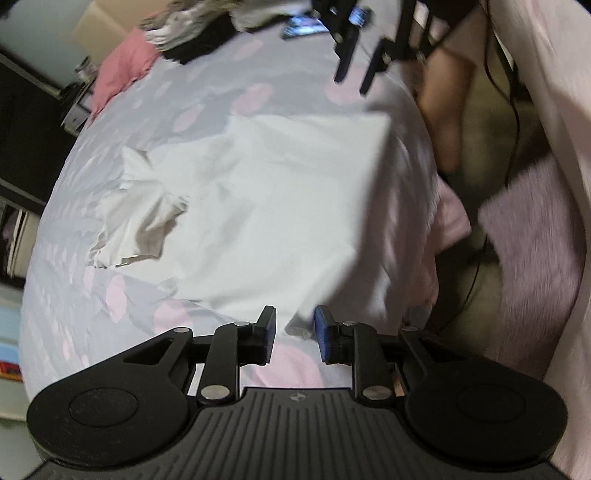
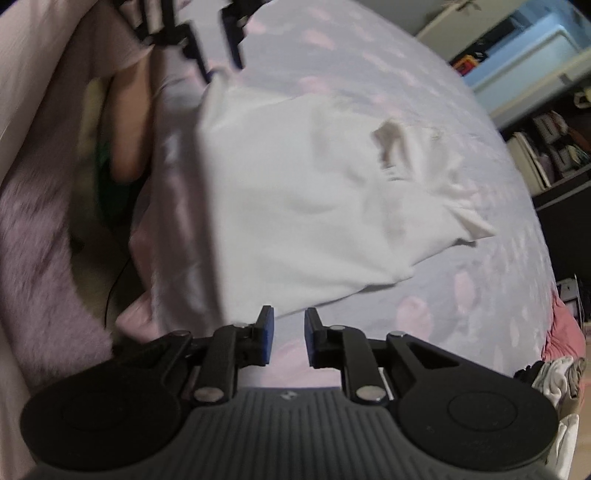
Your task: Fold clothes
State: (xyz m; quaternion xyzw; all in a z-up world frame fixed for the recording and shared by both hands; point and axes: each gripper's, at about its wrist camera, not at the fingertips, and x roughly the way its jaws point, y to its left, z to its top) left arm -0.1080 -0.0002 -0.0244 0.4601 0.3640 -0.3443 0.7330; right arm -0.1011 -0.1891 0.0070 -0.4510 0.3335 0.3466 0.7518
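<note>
I have the white garment (image 1: 266, 206) lying spread on the pale grey, pink-flowered bedspread (image 1: 207, 85), its long edge running along the side of the bed nearest the person's leg (image 1: 443, 110), and its bunched, wrinkled end (image 1: 136, 218) pointing away toward the middle of the bed. My left gripper (image 1: 294, 334) sits at one corner of that near edge with its 2 blue-padded fingers a modest gap apart; a small tip of white cloth lies between them, but the pads are not pressed on it, so I count it as holding nothing. My right gripper (image 2: 288, 334) is at the opposite corner, parted about as far and empty, with bare bedspread between the fingers and the hem just ahead of them. Both views are smeared with motion, so fine detail at the hem is uncertain. I judge the step in hand to be taking the 2 near corners for a fold across the garment. To do it well I would ease each gripper forward until the hem sits well inside the pads, staying low but not biting the bedspread underneath, and close both together so the edge stays straight. The far end is crumpled, so a slow, level lift should let it settle flat instead of dragging. The pile of other clothes (image 1: 192, 22) at the far end of the bed is well apart and no obstacle.
</note>
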